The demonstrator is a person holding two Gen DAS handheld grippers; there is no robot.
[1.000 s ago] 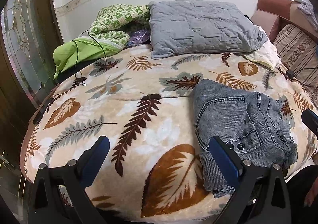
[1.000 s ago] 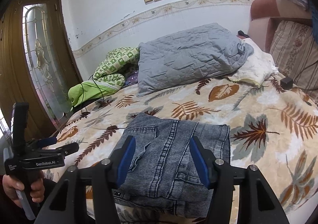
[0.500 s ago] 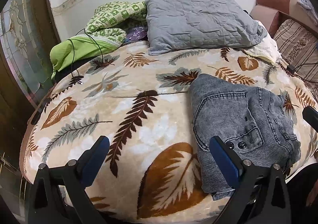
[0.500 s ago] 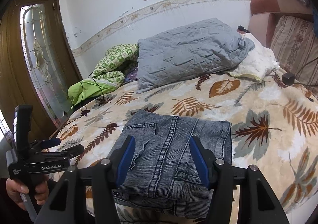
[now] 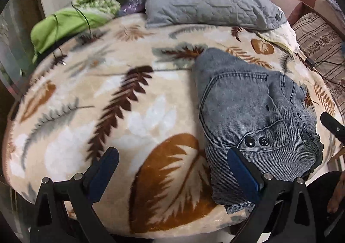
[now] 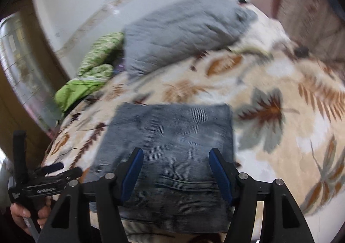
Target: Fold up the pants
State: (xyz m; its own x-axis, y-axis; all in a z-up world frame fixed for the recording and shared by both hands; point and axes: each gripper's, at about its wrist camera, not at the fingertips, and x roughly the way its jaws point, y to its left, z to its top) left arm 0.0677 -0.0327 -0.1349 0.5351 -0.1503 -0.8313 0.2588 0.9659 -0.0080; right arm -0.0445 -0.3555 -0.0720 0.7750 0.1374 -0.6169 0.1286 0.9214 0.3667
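The folded pants [image 5: 254,118] are seen on the bed [image 5: 129,96], at three o'clock of the wide, empty left tongs [image 5: 172,169]. The right tongs [image 6: 175,169], wide and empty, are now tilted lower over them than before.

Pants [image 5: 254,109]: grey-blue washed denim, folded into a compact, roughly rectangular stack w/ several layers showing at the near edge. Lies flat on the leaf-print blanket [image 5: 133,118], near the bed's front edge, at approx 3 o'clock in left wrist view. Back pocket stitching and two dark buttons [image 5: 256,141] face up. Right wrist view is blurred.
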